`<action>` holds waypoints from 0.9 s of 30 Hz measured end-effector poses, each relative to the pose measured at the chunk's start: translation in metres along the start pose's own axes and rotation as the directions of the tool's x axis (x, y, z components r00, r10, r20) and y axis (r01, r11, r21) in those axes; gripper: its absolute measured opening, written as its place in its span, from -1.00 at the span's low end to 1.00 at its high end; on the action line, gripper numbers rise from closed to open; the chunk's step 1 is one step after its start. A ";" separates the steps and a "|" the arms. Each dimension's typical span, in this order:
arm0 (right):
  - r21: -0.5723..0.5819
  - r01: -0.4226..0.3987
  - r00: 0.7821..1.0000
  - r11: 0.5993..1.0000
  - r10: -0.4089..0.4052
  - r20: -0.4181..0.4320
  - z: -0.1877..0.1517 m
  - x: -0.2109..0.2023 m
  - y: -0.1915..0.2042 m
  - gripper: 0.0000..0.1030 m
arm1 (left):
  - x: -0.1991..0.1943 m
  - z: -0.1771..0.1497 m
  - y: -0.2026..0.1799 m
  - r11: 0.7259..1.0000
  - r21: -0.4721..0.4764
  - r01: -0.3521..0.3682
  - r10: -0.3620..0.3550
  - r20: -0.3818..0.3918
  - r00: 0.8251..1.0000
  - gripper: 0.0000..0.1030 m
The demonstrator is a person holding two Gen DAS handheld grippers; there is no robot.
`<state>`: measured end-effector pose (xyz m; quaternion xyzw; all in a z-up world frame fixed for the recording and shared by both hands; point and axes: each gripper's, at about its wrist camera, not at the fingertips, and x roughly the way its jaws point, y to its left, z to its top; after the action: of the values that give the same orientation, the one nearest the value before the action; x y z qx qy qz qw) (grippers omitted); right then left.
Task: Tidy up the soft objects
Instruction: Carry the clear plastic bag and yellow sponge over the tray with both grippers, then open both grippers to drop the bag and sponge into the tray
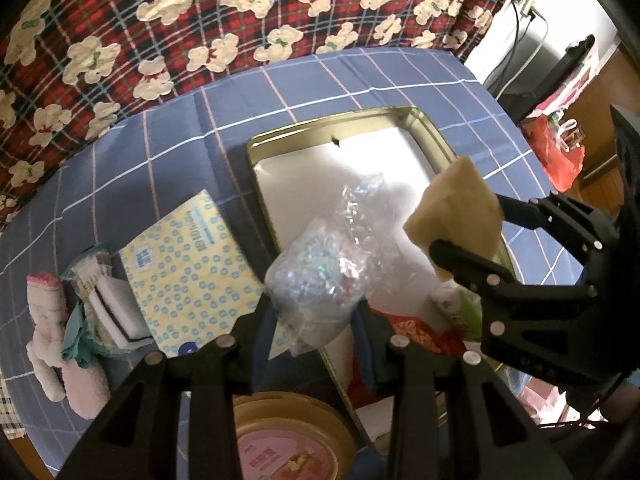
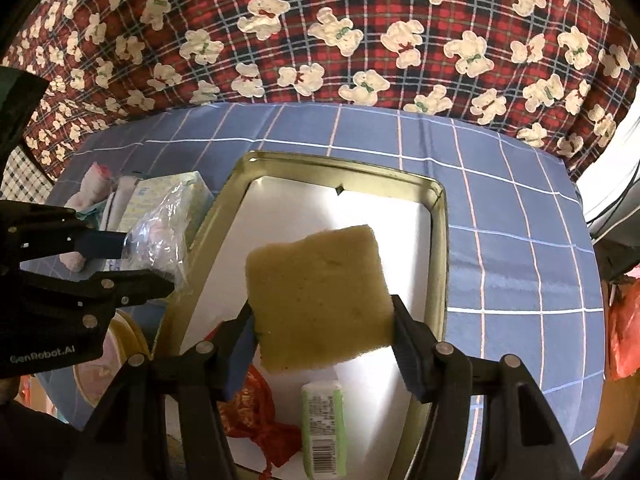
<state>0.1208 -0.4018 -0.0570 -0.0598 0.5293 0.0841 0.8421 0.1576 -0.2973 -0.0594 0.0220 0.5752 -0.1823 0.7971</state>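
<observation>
My left gripper (image 1: 316, 308) is shut on a clear crinkled plastic bag (image 1: 320, 268) and holds it above the near left edge of the metal tray (image 1: 400, 152). It also shows in the right wrist view (image 2: 156, 264) with the bag (image 2: 160, 236). My right gripper (image 2: 324, 320) is shut on a yellow sponge (image 2: 320, 296) and holds it above the tray (image 2: 400, 220). In the left wrist view the right gripper (image 1: 468, 228) and sponge (image 1: 456, 204) hang over the tray's right side. A red pouch (image 2: 256, 416) and a green-white packet (image 2: 324, 428) lie in the tray's near end.
On the blue checked cloth (image 1: 360, 80) left of the tray lie a dotted tissue pack (image 1: 188, 268), a white sponge block (image 1: 116, 316), a teal cloth (image 1: 76, 340) and a pink-white plush toy (image 1: 52, 332). A round gold tin (image 1: 292, 440) sits near me. A plaid bear-print cushion (image 2: 360, 40) rises behind.
</observation>
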 end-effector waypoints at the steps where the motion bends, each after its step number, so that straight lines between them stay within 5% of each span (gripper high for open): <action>1: 0.002 0.003 1.000 1.000 -0.003 -0.005 0.000 0.001 -0.001 0.22 | 0.002 0.001 -0.001 1.000 0.004 0.003 -0.003 -0.004 1.000 -0.32; 27: 0.014 0.047 0.995 0.999 -0.045 -0.090 -0.004 0.031 -0.023 0.22 | 0.042 0.018 -0.034 0.992 0.101 0.072 -0.062 -0.102 0.993 -0.32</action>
<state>0.1355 -0.4222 -0.0867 -0.0690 0.5656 0.0578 0.8198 0.1749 -0.3446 -0.0863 0.0532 0.6039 -0.2377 0.7589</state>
